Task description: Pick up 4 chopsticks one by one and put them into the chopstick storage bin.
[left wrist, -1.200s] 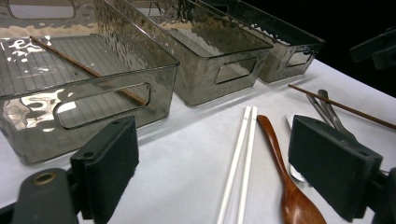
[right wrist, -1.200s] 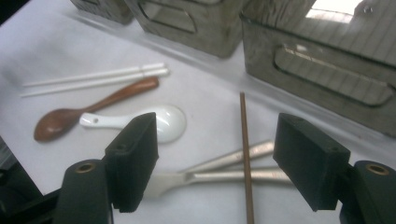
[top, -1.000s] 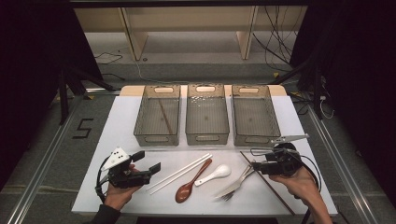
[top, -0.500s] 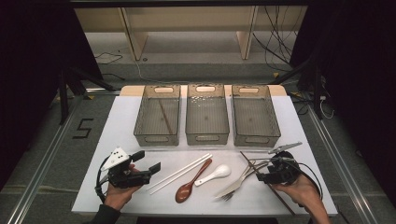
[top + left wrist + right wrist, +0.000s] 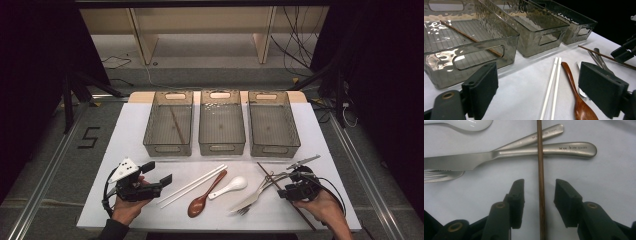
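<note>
Straddling the brown chopstick with my right gripper, jaws apart.
Next I must close on it; my left gripper idles open, left of it.

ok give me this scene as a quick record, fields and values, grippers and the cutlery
right gripper: jaws open, astride the thin brown wooden chopstick, not closed on it
left gripper: jaws open, holding nothing
chopstick position: lies across the two steel cutlery handles
left clear grey plastic bin: holds one brown chopstick
on table: pair of white chopsticks, brown wooden spoon, white ceramic spoon
</note>
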The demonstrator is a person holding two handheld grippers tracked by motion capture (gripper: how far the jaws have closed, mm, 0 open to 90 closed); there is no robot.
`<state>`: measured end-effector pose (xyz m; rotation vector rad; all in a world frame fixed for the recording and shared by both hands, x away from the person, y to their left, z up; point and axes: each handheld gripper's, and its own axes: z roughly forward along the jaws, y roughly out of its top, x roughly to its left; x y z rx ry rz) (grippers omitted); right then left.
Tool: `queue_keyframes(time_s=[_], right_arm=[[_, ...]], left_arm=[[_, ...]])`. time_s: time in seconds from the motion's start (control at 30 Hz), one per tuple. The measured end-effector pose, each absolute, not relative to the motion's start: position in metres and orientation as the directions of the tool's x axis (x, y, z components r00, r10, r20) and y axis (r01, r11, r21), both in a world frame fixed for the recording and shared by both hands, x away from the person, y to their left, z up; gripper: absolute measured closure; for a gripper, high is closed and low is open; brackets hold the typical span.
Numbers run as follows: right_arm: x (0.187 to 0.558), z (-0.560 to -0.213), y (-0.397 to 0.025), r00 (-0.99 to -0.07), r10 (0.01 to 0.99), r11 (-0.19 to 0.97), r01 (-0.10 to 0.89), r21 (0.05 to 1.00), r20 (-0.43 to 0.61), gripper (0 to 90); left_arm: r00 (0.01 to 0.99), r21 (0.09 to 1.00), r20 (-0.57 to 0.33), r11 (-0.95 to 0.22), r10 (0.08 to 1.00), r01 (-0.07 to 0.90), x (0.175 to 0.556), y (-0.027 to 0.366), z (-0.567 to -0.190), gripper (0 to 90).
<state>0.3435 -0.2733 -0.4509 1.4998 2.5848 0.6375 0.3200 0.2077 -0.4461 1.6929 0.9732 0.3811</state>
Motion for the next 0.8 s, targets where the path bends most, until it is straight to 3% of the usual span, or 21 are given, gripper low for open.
queue_keyframes(time_s=[0.8], right_arm=[[0.3435, -0.4585, -0.2707, -0.531, 0.842, 0.464, 0.805, 0.370, 0.099, 84.7]], left_arm=[[0.612, 0.908, -0.217, -0.073, 0.760, 0.412, 0.3202, 0.2073, -0.4464, 15.7]])
